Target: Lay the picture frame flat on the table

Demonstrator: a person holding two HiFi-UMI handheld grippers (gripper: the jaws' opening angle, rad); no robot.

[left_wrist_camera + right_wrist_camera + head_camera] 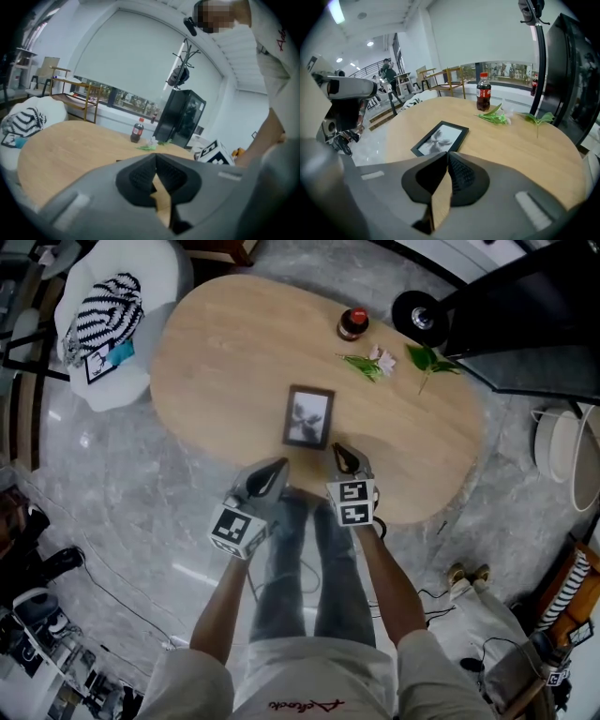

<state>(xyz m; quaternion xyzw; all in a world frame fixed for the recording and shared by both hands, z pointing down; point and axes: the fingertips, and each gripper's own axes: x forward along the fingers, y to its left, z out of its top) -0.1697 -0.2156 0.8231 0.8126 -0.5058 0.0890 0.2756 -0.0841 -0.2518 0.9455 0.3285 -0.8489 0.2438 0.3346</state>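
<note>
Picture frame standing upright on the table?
No, the picture frame lies flat on the table, picture side up.

A pale wood grain with a smooth, matt finish is shown by the table [234,352]. Near its centre, the picture frame [309,416] is edged in dark matt moulding, and its print looks smooth. At the table's 1 o'clock a glossy plastic bottle [352,323] is seen. The floor [112,493] is finished in polished grey stone-look tile that mirrors light. The left gripper [279,463] and right gripper [339,451] are shelled in smooth matt grey plastic, their jaws lined with black ribbed pads. At 10 o'clock, soft black-and-white striped cloth [105,304] is draped.
</note>
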